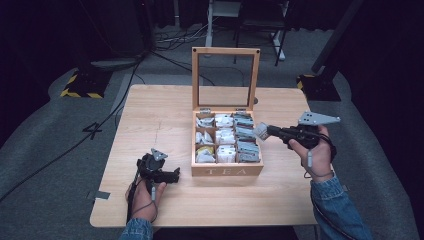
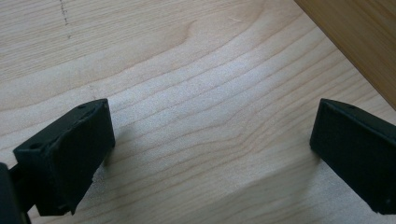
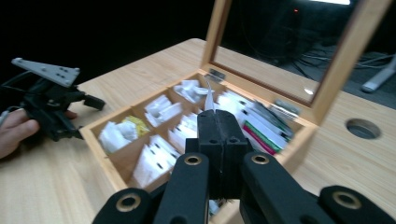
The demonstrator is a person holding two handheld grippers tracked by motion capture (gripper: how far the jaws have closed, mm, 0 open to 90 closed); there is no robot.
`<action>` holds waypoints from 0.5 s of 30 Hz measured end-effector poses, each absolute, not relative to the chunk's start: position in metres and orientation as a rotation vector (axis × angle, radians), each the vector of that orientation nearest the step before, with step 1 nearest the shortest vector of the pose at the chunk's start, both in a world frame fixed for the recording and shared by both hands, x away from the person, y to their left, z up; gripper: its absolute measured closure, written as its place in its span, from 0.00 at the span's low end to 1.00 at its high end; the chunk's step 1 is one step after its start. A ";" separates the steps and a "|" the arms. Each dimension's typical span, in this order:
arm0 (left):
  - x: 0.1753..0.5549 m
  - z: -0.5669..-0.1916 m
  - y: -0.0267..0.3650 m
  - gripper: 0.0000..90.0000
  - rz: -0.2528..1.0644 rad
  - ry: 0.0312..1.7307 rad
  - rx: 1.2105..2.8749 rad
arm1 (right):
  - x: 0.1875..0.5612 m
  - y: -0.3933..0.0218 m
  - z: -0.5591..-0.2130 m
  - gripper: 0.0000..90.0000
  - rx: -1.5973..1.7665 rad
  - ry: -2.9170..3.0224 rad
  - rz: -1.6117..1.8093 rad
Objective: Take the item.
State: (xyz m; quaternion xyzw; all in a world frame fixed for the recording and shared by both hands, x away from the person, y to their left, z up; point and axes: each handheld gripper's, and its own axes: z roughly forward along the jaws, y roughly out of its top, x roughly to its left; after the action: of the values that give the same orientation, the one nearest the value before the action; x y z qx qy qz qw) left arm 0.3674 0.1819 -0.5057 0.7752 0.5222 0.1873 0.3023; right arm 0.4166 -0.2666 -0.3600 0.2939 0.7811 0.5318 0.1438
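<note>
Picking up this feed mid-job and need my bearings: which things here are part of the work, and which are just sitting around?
In the job:
- right gripper, shut on a tea bag
- wooden tea box, lid up, compartments full of bags
- left gripper, jaws open, resting by the box

Just around:
- table
- cables on the floor
- stand bases with hazard stripes

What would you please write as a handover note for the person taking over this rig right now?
Right claw: shut on a tea bag, held over the right side of the open tea box.
Left claw: open, empty, resting low on the table left of the box.
Done: lid up, one bag gripped.
Left: I cannot tell whether the bag goes in or out; probably finish that move.
</note>
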 end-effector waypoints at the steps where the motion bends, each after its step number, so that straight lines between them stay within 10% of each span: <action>1: 0.367 -0.506 0.182 0.00 0.497 1.385 2.055 | 0.418 -0.270 -0.361 1.00 0.859 2.249 1.529; 15: 0.367 -0.506 0.182 0.00 0.497 1.385 2.055 | 0.434 -0.304 -0.371 1.00 1.008 2.189 1.445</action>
State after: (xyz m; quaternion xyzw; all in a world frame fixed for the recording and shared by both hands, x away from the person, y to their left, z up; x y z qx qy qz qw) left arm 0.3674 0.1819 -0.5057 0.7752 0.5222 0.1874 0.3022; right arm 0.4339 -0.3042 -0.3712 0.3538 0.7684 0.5071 0.1649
